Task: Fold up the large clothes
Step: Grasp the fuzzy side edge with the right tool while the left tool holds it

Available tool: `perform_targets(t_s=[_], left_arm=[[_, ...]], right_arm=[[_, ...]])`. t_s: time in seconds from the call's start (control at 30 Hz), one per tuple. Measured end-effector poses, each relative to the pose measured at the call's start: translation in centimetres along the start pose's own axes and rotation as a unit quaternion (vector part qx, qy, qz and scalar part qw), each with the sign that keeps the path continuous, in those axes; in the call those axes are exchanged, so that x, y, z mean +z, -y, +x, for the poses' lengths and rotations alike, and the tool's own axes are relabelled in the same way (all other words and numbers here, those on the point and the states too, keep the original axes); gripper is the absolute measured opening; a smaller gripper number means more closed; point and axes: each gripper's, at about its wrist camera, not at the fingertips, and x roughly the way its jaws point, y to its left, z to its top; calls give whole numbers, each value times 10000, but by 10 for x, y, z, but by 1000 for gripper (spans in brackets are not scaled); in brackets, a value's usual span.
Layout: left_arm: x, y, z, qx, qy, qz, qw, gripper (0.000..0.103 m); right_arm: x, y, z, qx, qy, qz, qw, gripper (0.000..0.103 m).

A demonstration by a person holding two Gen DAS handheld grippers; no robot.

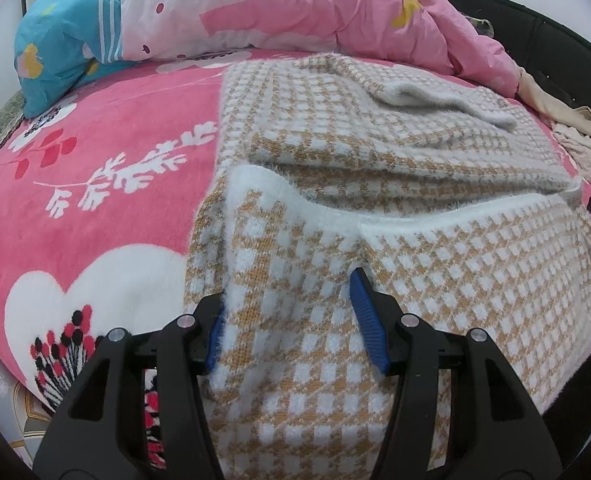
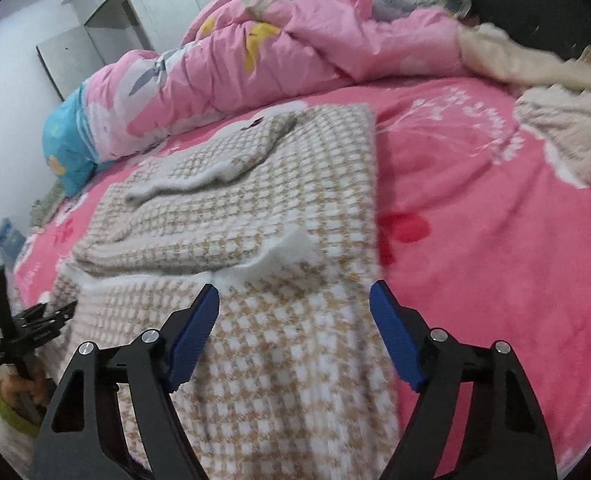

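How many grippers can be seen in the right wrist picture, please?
2. The right gripper is in the foreground, over the checked sweater. The left gripper shows at the left edge, beside the sweater's near corner, partly cut off.

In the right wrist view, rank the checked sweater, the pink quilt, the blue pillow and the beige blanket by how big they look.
1. checked sweater, though nearness to the camera inflates it
2. pink quilt
3. beige blanket, partly cut off at the edge
4. blue pillow, partly hidden under the quilt
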Motion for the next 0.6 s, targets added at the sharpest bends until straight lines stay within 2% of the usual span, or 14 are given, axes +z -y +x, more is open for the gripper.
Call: perform_targets(t_s=[0.2,0.37,0.6], left_arm=[[1,0,0,28,-11,20,10000,53],[0,0,0,24,4,3,10000,53],[0,0,0,8,3,-10,10000,53]], right_arm=[[-22,-4,-7,47,-209,-173,9996,75],[-30,-1,-17,345,-422,-182,9983,74],[-7,13,2,688,-614,61,9957,56]])
